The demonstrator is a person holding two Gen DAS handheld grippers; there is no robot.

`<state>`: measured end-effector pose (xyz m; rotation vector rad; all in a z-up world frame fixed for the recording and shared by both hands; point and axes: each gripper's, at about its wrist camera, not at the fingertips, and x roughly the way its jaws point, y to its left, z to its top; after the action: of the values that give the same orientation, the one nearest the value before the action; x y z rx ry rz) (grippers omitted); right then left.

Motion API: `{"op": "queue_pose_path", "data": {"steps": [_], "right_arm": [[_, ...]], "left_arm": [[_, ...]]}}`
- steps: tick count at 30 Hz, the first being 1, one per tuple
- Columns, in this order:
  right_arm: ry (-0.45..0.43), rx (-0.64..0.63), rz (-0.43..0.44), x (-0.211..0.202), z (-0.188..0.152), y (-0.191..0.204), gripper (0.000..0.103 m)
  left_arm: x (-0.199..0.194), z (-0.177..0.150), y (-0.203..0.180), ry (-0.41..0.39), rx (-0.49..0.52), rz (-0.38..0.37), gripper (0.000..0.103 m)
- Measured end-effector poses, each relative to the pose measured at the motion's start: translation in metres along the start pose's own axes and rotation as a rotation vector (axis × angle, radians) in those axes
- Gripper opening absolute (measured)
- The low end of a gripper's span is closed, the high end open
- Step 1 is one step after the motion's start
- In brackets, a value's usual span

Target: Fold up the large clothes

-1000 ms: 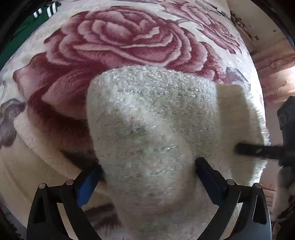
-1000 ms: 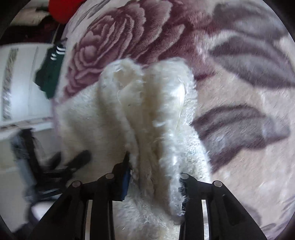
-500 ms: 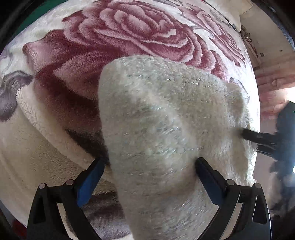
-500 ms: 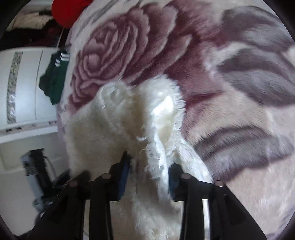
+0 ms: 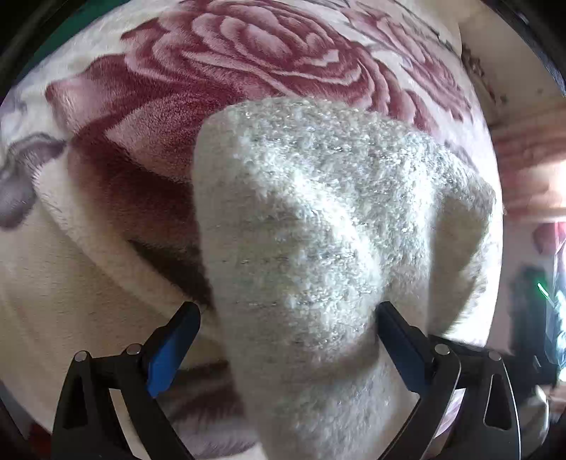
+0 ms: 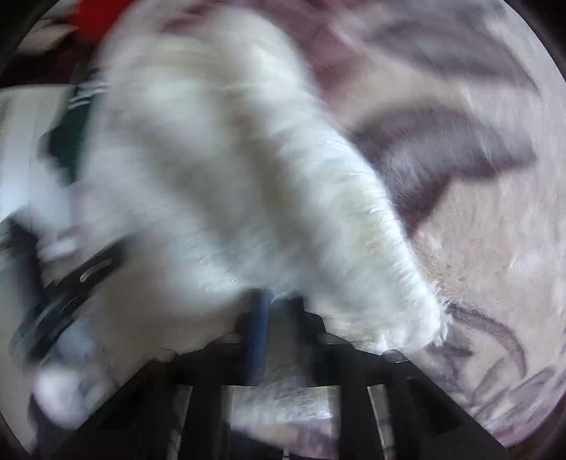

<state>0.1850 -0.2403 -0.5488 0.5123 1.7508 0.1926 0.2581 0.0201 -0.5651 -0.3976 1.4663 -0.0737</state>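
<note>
A white fluffy knit garment (image 5: 318, 219) with silvery threads lies bunched on a rose-patterned blanket (image 5: 247, 67). My left gripper (image 5: 286, 329) is open, its two fingers standing wide on either side of a thick fold of the garment. In the right wrist view the garment (image 6: 230, 170) is blurred by motion and hangs raised over the blanket (image 6: 488, 247). My right gripper (image 6: 279, 311) is shut on the garment's edge, its fingers close together.
A dark green garment with white stripes (image 6: 70, 141) and a red object (image 6: 95, 17) lie at the blanket's far edge. White furniture (image 6: 21, 141) stands beyond. A wall and pink curtain (image 5: 523, 166) are to the right.
My right gripper has closed from a wide stance onto the garment's edge and is moving fast with it, blurring the view. My left gripper stays open around the fold.
</note>
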Motion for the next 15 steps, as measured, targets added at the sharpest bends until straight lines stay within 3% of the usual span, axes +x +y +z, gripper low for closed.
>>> {"op": "queue_pose_path", "data": {"steps": [2,4,7,11,13,15], "right_arm": [[0.056,0.015,-0.027,0.011,0.010,0.004,0.010],[0.100,-0.084,-0.094,-0.003,0.016,0.025,0.010],[0.094,-0.109,-0.096,-0.042,0.015,0.033,0.015],[-0.016,-0.123,0.009,-0.075,0.036,0.050,0.017],[-0.024,-0.152,-0.007,-0.063,0.054,0.060,0.017],[0.026,-0.178,-0.065,-0.029,0.079,0.067,0.013]], "left_arm": [[-0.022,-0.003,-0.009,-0.042,0.039,0.047,0.087],[-0.040,-0.001,-0.013,-0.082,0.041,0.032,0.050],[-0.046,0.015,-0.013,-0.122,0.052,0.049,0.024],[-0.015,0.042,0.000,-0.108,0.066,0.075,0.015],[-0.001,0.049,0.009,-0.082,0.057,0.067,0.015],[0.013,0.050,0.018,-0.043,0.044,0.033,0.015]]}}
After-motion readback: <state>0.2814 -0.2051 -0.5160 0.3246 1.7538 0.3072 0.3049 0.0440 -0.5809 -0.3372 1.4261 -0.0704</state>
